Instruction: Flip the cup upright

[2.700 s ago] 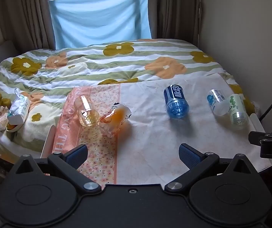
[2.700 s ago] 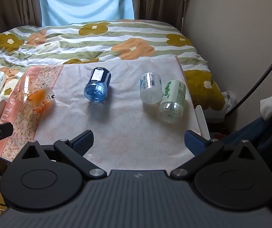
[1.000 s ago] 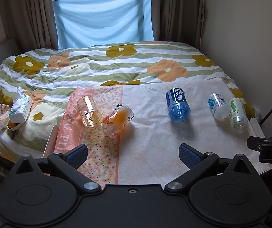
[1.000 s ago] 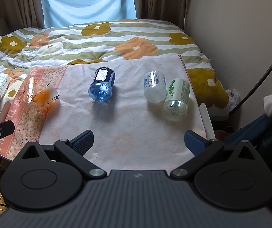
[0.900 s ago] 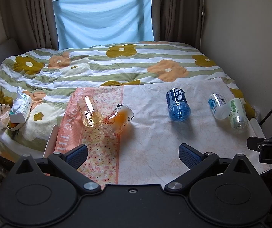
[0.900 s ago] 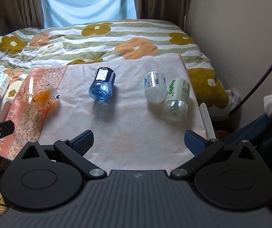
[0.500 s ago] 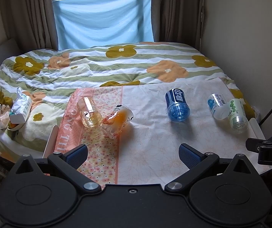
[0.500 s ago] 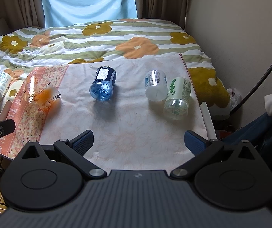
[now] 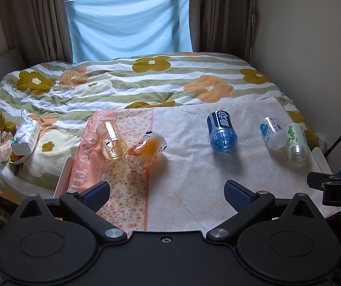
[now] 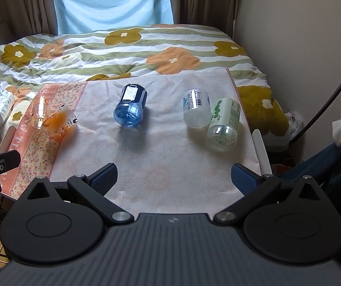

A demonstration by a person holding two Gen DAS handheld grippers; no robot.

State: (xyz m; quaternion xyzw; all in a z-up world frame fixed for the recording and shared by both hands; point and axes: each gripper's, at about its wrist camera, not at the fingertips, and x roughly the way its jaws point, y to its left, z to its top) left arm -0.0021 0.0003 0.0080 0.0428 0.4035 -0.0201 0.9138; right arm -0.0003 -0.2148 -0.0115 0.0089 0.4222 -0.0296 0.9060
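Note:
Several plastic cups lie on their sides on a floral cloth (image 9: 189,166) spread over the bed. From the left: a clear cup (image 9: 110,140), an orange printed cup (image 9: 146,152) touching it, a blue cup (image 9: 221,131), a white cup (image 9: 271,132) and a green-print cup (image 9: 296,141) side by side. The right wrist view shows them too: clear (image 10: 39,112), orange (image 10: 60,124), blue (image 10: 130,108), white (image 10: 196,108), green (image 10: 224,125). My left gripper (image 9: 166,191) is open and empty at the cloth's near edge. My right gripper (image 10: 174,176) is open and empty, short of the cups.
A flower-pattern duvet (image 9: 146,81) covers the bed behind the cloth. A tissue pack (image 9: 26,131) and small clutter lie at the left edge. A wall (image 9: 308,47) is on the right, curtains and window at the back. A cable (image 10: 325,104) hangs at right.
Both views shifted only slightly; the cups sit a little lower and nearer in the right wrist view. No cup has moved and both grippers stayed open.

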